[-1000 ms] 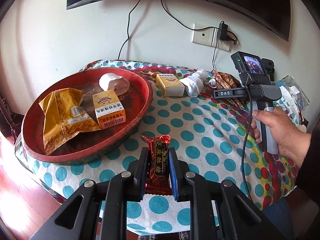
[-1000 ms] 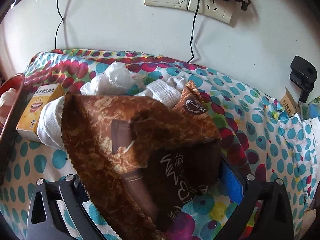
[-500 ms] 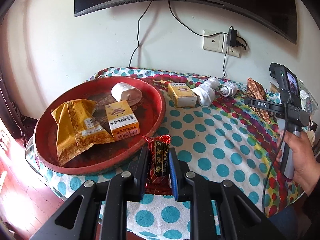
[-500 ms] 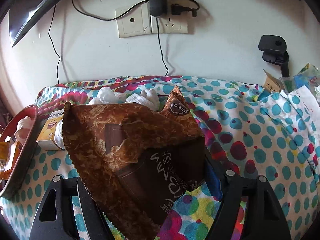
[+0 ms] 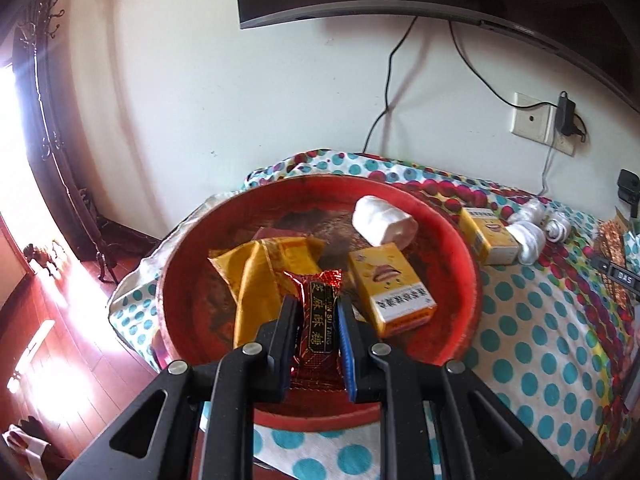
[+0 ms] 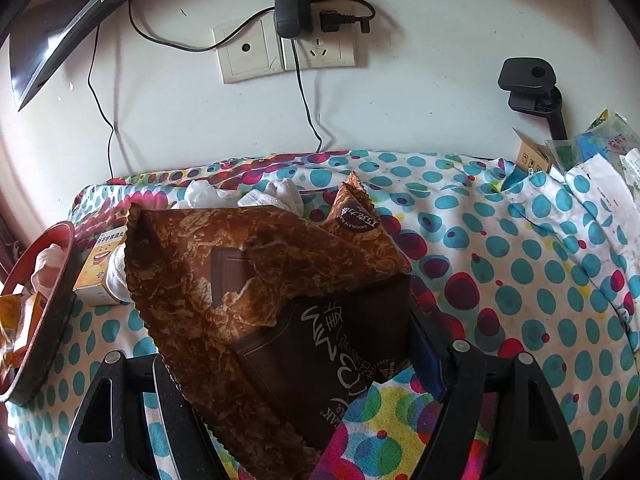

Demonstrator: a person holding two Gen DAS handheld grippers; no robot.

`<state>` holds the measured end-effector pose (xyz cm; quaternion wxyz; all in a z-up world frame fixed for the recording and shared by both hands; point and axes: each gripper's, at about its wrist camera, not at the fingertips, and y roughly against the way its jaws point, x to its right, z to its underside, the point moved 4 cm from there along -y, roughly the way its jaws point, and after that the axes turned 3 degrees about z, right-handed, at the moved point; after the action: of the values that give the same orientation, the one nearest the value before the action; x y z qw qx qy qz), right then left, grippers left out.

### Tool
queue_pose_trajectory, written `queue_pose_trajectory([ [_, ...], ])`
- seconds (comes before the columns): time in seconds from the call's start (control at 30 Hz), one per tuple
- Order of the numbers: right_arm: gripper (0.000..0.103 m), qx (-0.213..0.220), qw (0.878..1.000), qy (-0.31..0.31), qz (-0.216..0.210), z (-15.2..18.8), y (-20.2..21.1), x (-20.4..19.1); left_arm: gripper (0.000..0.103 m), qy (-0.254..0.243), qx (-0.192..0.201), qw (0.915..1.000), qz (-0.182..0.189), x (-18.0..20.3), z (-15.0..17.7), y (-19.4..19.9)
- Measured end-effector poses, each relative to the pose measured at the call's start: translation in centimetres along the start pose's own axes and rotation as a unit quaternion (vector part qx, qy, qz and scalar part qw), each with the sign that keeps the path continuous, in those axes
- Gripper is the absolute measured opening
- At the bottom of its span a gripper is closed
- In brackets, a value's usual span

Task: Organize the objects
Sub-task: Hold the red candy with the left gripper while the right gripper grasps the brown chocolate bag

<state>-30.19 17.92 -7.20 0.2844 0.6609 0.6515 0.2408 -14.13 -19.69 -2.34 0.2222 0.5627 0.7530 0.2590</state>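
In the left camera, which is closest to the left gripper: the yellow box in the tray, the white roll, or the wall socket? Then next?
From the left gripper:
1. Yellow box, just right, in the tray.
2. White roll, at the tray's back.
3. Wall socket, up on the wall.

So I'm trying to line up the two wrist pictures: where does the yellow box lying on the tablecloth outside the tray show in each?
Left wrist view: the yellow box sits right of centre, just past the red tray, against a white sock.
Right wrist view: it is at the left edge, partly hidden behind the brown snack bag.
Shared landmark: the wall socket.
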Motion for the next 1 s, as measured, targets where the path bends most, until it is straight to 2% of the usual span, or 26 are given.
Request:
queue_pose_trajectory([
  [0.3,0.075,-0.009,1.000,-0.008,-0.008,0.1,-0.3,0.3,0.019,0.003,-0.001,0.9992,-0.040,-1.9,-2.3,-1.9],
  [0.43,0.075,-0.009,1.000,-0.006,-0.008,0.1,-0.3,0.2,0.019,-0.004,-0.015,0.9983,-0.056,-2.0,-4.9,-4.0],
  [0.6,0.075,-0.011,1.000,-0.004,-0.008,0.0,-0.3,0.1,0.019,0.001,-0.051,0.9955,-0.079,-2.6,-7.4,-7.6],
  [1.0,0.075,-0.014,1.000,0.001,-0.004,-0.1,-0.3,-0.1,0.020,0.003,-0.106,0.9889,-0.104,-3.6,-7.7,-14.3],
])
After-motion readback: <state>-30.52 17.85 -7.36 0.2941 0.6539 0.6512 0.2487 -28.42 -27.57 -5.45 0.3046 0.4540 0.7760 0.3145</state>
